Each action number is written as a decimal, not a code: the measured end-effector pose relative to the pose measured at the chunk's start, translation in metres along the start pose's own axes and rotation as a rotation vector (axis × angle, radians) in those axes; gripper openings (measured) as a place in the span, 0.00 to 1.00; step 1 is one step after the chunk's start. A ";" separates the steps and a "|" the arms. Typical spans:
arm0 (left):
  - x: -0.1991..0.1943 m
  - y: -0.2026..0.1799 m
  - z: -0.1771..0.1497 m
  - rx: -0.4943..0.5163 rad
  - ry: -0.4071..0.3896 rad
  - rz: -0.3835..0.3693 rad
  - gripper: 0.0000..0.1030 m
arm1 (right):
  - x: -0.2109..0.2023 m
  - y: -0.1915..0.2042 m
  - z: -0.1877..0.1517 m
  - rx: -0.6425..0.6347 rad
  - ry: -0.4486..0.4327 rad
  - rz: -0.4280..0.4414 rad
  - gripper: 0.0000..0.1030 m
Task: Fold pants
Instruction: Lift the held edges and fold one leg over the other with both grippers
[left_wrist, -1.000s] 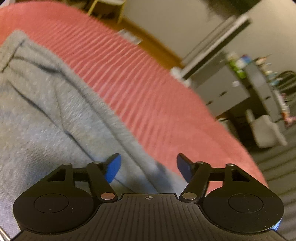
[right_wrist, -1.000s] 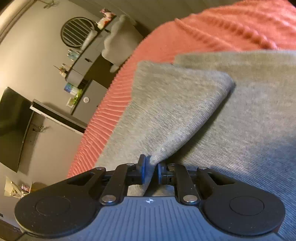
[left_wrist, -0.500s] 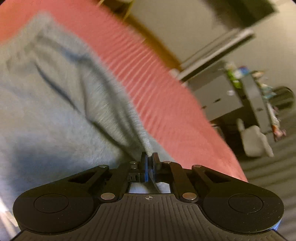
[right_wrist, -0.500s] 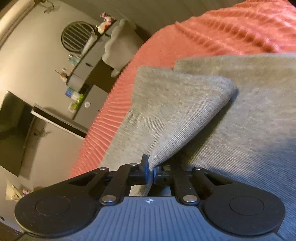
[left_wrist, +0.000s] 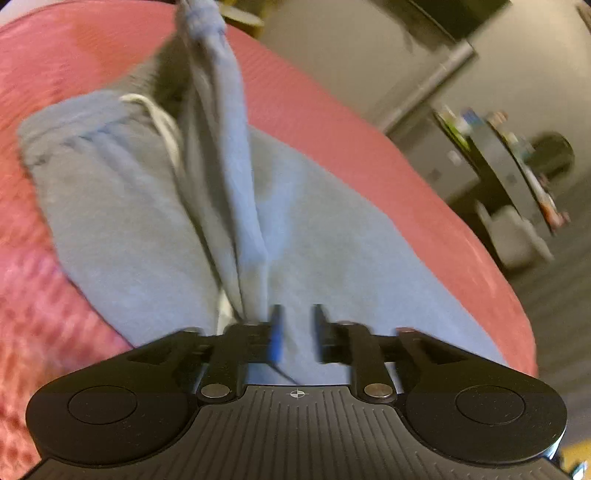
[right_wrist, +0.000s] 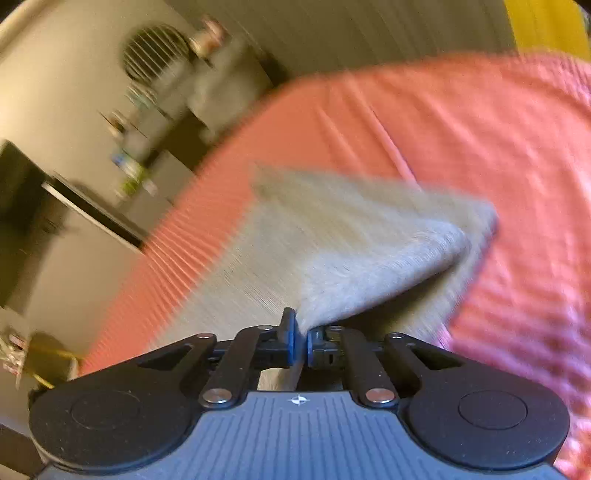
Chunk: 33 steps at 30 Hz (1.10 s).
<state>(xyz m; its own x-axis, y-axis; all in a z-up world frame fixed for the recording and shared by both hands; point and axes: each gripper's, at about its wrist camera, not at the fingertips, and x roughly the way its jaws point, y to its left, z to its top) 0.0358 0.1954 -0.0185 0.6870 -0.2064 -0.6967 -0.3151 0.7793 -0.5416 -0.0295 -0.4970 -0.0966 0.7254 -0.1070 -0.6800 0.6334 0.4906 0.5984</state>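
Left wrist view shows a wide bed covered in a ribbed coral-red blanket (left_wrist: 332, 122), and most of its middle is taken up by soft grey fleece pants (left_wrist: 122, 206) spread across it, reaching close to the bed's right edge. A raised ridge of the grey fabric runs from the far top edge down to the left tool (left_wrist: 295, 332). That tool's two fingers stand apart with a clear gap; the ridge lies against the outer side of its left finger, and motion blur hides whether any cloth is pinched. A white drawstring (left_wrist: 162, 125) curls at the waistband, left of the ridge. In the right wrist view, the right tool (right_wrist: 301, 334) is clenched on a lifted, pointed fold of the pants (right_wrist: 369, 266), over the blanket (right_wrist: 461, 129).
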 end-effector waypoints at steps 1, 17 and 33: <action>0.002 0.007 0.006 -0.027 -0.040 0.026 0.56 | 0.004 -0.002 -0.001 0.008 0.015 -0.001 0.14; 0.004 0.023 0.077 -0.082 -0.144 0.031 0.09 | -0.011 0.024 0.011 -0.115 -0.044 0.033 0.05; -0.008 0.078 0.032 -0.138 -0.064 0.149 0.38 | -0.004 -0.011 0.017 -0.117 -0.033 -0.090 0.20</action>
<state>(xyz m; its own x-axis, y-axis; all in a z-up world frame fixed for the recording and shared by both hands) 0.0266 0.2764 -0.0403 0.6650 -0.0539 -0.7449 -0.4997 0.7090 -0.4975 -0.0354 -0.5166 -0.0934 0.6766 -0.1831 -0.7132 0.6622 0.5748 0.4807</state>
